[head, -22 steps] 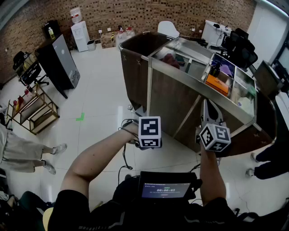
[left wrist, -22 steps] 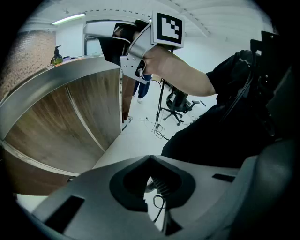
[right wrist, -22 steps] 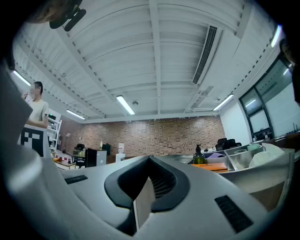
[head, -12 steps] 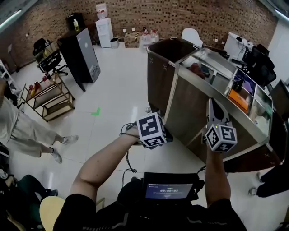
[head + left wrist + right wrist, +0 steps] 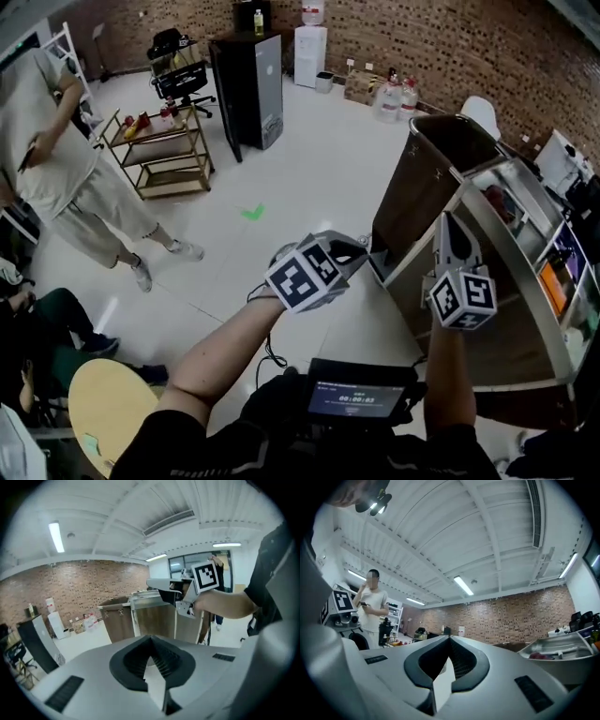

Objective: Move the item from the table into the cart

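- The cart point(image 5: 427, 202) fills the right side of the head view. It has brown panels in a steel frame, a deep open bin at its upper end, and a shallow steel tray of compartments running down the right edge.
- A person point(image 5: 70, 159) in pale clothes stands at the upper left on the white floor point(image 5: 281, 178).
- A black cabinet point(image 5: 248, 89) stands at top centre, with a low rack point(image 5: 164, 155) to its left.
- The left gripper point(image 5: 361, 247) sits at mid-frame and points right and slightly up the picture toward the cart's near corner.
  - In its own view the jaws are pressed together with nothing between them.
  - In that view the cart stands well ahead of them, apart.
- The right gripper point(image 5: 450, 225) is right of centre and points up the frame alongside the cart's brown side.
  - In its own view the jaws meet tip to tip and are empty.
  - The steel tray shows at that view's right edge, clear of the jaws.
- A small screen point(image 5: 356, 398) sits at bottom centre, between the two forearms.
- A red thing point(image 5: 497, 200) and an orange thing point(image 5: 555, 281) lie in separate tray compartments.
  - Which of them is the task's item I cannot tell.
  - Neither gripper carries anything.
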`<state>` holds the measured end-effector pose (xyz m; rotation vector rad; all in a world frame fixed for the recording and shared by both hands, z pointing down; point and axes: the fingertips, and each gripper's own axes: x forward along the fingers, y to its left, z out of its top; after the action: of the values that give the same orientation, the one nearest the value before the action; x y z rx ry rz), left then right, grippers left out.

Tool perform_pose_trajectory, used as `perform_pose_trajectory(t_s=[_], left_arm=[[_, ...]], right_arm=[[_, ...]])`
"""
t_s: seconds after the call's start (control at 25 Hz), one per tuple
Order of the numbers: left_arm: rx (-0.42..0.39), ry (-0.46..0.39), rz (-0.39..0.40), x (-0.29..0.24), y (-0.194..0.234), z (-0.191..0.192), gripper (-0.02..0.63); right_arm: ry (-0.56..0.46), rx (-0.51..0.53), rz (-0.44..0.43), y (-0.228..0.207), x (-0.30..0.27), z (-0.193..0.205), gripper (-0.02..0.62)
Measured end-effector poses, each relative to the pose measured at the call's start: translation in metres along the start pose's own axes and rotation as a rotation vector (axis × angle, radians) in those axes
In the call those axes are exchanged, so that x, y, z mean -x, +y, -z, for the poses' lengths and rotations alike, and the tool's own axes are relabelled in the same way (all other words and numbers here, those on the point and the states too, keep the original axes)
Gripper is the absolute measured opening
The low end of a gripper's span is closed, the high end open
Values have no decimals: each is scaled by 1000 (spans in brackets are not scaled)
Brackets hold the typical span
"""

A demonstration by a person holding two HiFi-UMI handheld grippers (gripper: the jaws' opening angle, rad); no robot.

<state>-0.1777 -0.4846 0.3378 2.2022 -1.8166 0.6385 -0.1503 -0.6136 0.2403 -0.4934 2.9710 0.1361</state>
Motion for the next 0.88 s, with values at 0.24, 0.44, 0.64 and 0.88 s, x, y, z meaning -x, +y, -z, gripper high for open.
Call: perform_pose_trajectory(t_s=[0.24,0.44,0.64,0.88], left_arm=[[169,-155,-382,90,71,21,5],[283,-239,-741,170,94,42,6],[347,-295,-1119,282,81,79,6],[423,-268,-1537,485,-15,173,6]], right_arm=[[-1,-51,-228,85,-72,5,0],[-15,-69,-469,155,-120,13,0],[-22,-117,-713,265,-133,11,0],[-19,-143,-1021,479,-62,2,0]])
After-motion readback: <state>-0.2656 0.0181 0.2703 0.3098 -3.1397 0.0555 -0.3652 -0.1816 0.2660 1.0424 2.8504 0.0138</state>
